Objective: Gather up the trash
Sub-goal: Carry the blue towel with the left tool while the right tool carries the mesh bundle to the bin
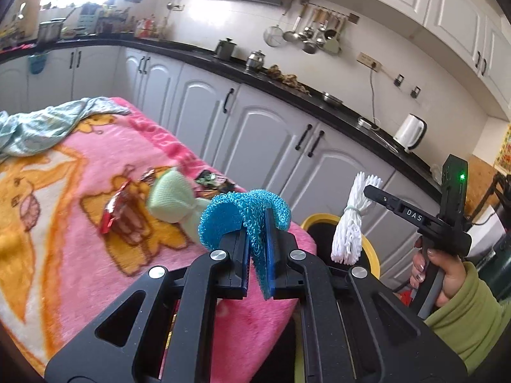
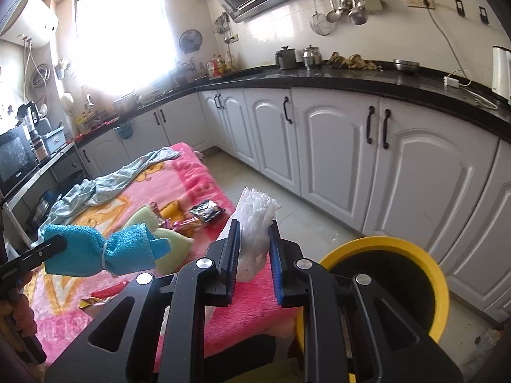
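Two grippers each carry a piece of trash above a pink cartoon blanket (image 1: 80, 223) that fills the lower left of the left wrist view. Along the wall, a black worktop (image 2: 367, 78) over white cabinets (image 2: 335, 146) runs across the upper half of both views. A yellow-rimmed bin (image 2: 386, 249) sits at the lower right of the right wrist view, just beside the blanket's edge. A pale blue cloth (image 1: 41, 124) lies crumpled at the blanket's far end, upper left.

At the centre of its own view, the left gripper (image 1: 258, 249) has its fingers closed tight on a blue mesh scrubber (image 1: 242, 210), which arches over the fingertips. The right gripper (image 2: 255, 255) has its fingers clamped on a white foam net bundle (image 2: 257, 223); in the left wrist view that bundle hangs over the bin's rim.

Still on the blanket, near the middle left of the left wrist view, are a light green foam net (image 1: 169, 198), a red foil wrapper (image 1: 111, 214) and a dark foil wrapper (image 2: 207, 210).
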